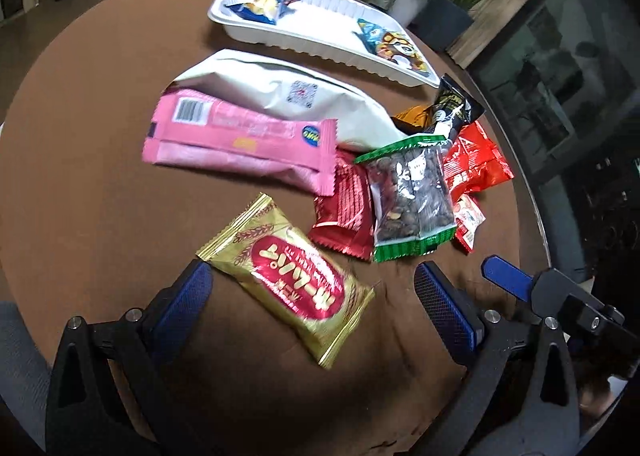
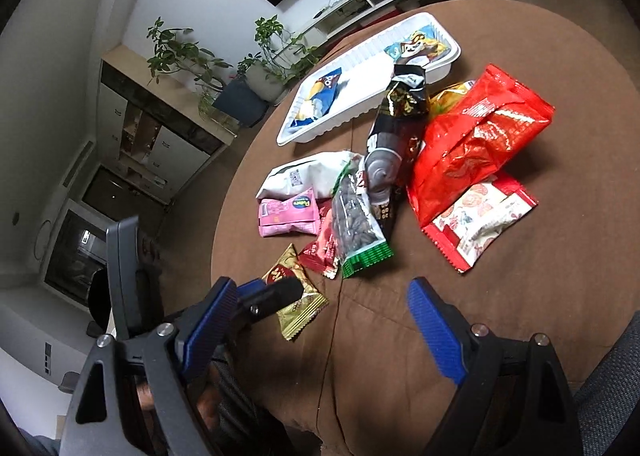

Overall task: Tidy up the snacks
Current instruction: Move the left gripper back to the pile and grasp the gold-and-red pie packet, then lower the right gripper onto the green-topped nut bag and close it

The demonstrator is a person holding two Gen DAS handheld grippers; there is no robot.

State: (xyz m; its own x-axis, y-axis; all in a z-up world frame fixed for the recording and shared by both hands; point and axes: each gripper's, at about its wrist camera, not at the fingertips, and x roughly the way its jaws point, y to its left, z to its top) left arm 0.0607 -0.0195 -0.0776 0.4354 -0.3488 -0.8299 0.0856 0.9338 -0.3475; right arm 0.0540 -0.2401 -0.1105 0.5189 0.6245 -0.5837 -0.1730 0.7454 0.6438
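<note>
A gold and red snack pack (image 1: 290, 282) lies on the brown table between the open fingers of my left gripper (image 1: 316, 298); it also shows in the right wrist view (image 2: 298, 302). Beyond it lie a pink pack (image 1: 244, 140), a white bag (image 1: 288, 96), a green-edged nut pack (image 1: 412, 200) and red packs (image 1: 476, 164). A white tray (image 1: 320, 36) at the far side holds two colourful packs. My right gripper (image 2: 320, 320) is open and empty above the table's near part, right of the left gripper.
In the right wrist view a large red bag (image 2: 476, 140), a red and white pack (image 2: 480, 224) and a black pack (image 2: 396, 136) lie right of the pile. The table's round edge (image 1: 532, 192) runs close by. Potted plants (image 2: 180, 52) stand behind.
</note>
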